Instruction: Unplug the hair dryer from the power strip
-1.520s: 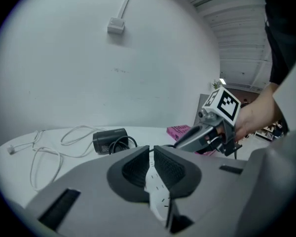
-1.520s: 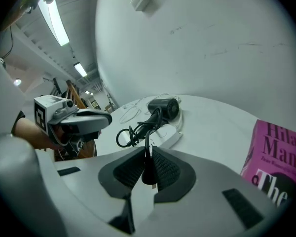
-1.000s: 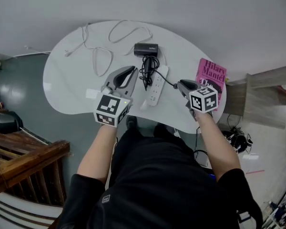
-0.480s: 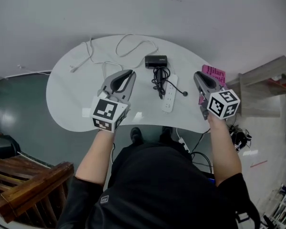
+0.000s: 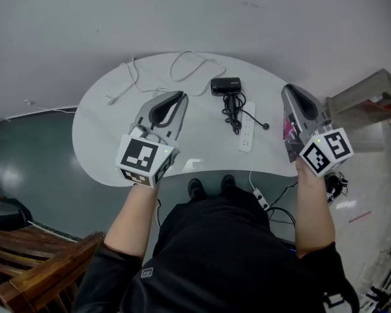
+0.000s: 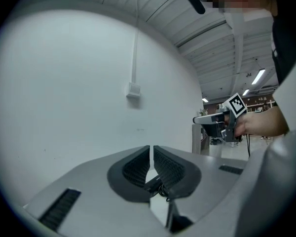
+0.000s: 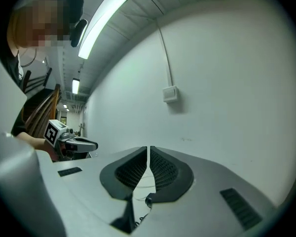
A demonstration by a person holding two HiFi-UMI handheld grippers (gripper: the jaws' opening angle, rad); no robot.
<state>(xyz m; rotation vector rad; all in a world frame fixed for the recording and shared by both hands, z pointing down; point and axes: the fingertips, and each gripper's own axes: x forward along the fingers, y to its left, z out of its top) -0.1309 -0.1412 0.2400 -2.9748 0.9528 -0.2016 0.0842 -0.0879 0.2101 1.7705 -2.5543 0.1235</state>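
While the person held both tools up over the white table (image 5: 98, 135), the left gripper (image 5: 179, 96) had its jaws almost together, with only a thin slit between the ribbed pads (image 6: 138, 167) and nothing caught in it. The right gripper (image 5: 290, 90) was in the same state: in its own view the two jaws stood closed against each other and held nothing. Both pointed about level towards the plain wall (image 6: 64, 83), where a small white box (image 6: 133, 89) was fixed with a thin conduit above it. Between the two grippers and lower than them, the black hair dryer (image 5: 225, 85) lay on the table, well apart from either pair of jaws. Its dark cord (image 5: 233, 106) was gathered in a loose bundle just beside it and reached onto the far end of the white power strip (image 5: 247, 130), which lay nearer to the right gripper than to the left one. The plug (image 5: 266, 126) rested on the table surface just beside the strip, on the right gripper's side, and it seemed to sit in no socket. Under the right gripper a pink book (image 5: 287, 129) showed partly. Beyond the tips of the left gripper a thin white cable (image 5: 182, 64) made loops on the table. Each gripper view also showed the other gripper, held in a hand, off to one side.
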